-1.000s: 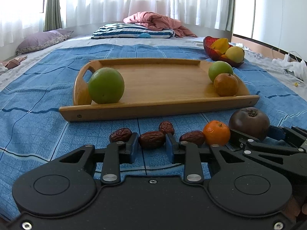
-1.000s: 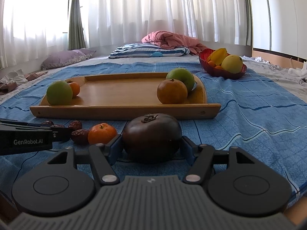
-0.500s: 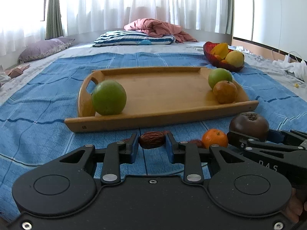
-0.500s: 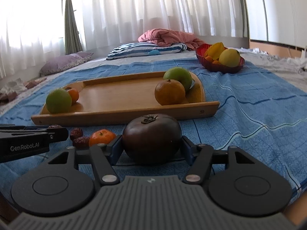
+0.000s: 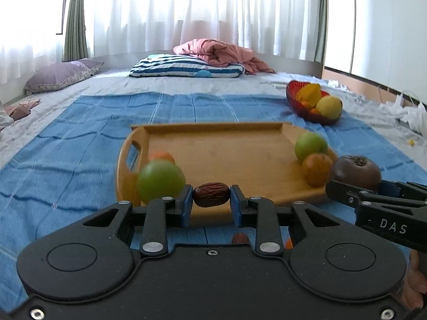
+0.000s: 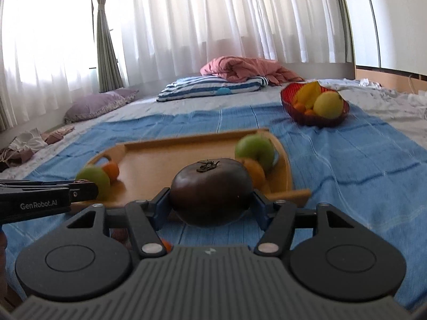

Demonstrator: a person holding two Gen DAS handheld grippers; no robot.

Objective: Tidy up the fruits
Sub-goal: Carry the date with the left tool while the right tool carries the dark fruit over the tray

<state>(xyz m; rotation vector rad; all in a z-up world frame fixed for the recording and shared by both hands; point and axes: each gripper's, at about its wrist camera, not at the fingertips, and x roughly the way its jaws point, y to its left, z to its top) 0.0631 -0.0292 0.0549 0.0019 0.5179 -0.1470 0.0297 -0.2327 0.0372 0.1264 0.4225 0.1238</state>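
Carry phase of the fruit sort: you hold one fruit in each gripper, both lifted clear of the blue blanket [image 5: 80, 144] just short of the wooden tray [image 5: 226, 157]. Your left gripper [image 5: 211, 196] is nearly closed, its blue pads pinching a wrinkled, reddish-brown date [image 5: 211, 194] by its ends. Your right gripper [image 6: 210, 200] stands about half open, clamped on a dark, glossy tomato-like fruit [image 6: 210, 190] with a dried calyx on top; its jaws have just been closing a little, and the pads press on the fruit's flanks. The tray already carries a green fruit [image 5: 160, 180] and a small orange one [image 5: 161, 156] at its left end, and a green fruit [image 5: 309, 145] with an orange one [image 5: 316, 169] at its right. A red bowl [image 6: 299, 113] of yellow fruit sits well beyond. The next move probably calls for carrying each fruit over the near rim and lowering it onto bare wood before releasing. Motion blur leaves the tray's front edge indistinct.
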